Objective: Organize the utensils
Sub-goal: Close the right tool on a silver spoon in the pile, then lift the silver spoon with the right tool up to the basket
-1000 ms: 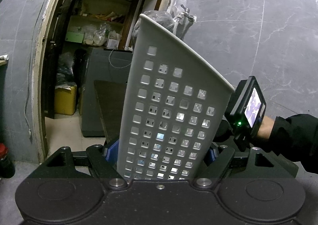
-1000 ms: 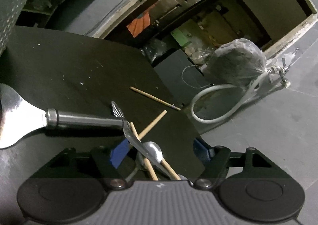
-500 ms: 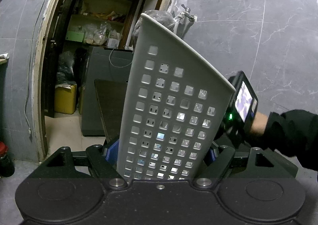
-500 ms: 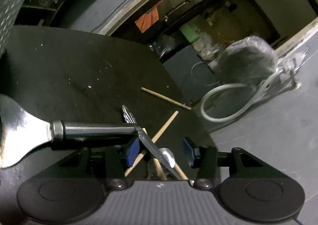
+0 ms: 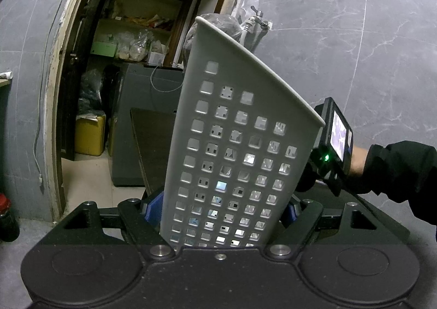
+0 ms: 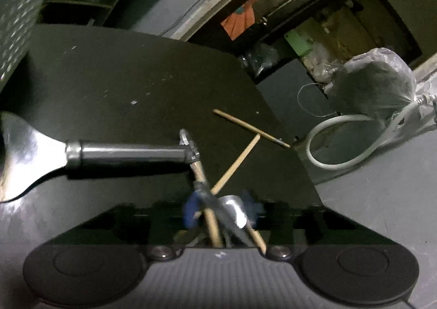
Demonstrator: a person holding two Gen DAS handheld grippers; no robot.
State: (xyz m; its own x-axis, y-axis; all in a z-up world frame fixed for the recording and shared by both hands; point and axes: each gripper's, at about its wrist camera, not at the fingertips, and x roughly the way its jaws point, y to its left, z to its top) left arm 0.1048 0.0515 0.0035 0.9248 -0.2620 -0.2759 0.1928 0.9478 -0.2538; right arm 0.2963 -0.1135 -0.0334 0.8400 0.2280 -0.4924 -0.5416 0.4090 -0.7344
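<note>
The left gripper clamps the white basket. The right gripper, jaws just closing round crossed chopsticks and spoon on the table, risks snagging the spatula.

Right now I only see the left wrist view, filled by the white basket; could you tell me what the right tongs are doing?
Observer: The right tongs have just been closing on a bundle of utensils, chopsticks and a spoon between the pads.
Operator: Is anything left on the table?
Observer: A spatula lies on the dark table, left of the tongs.
Operator: Anything else?
Observer: One loose chopstick lies farther ahead.
</note>
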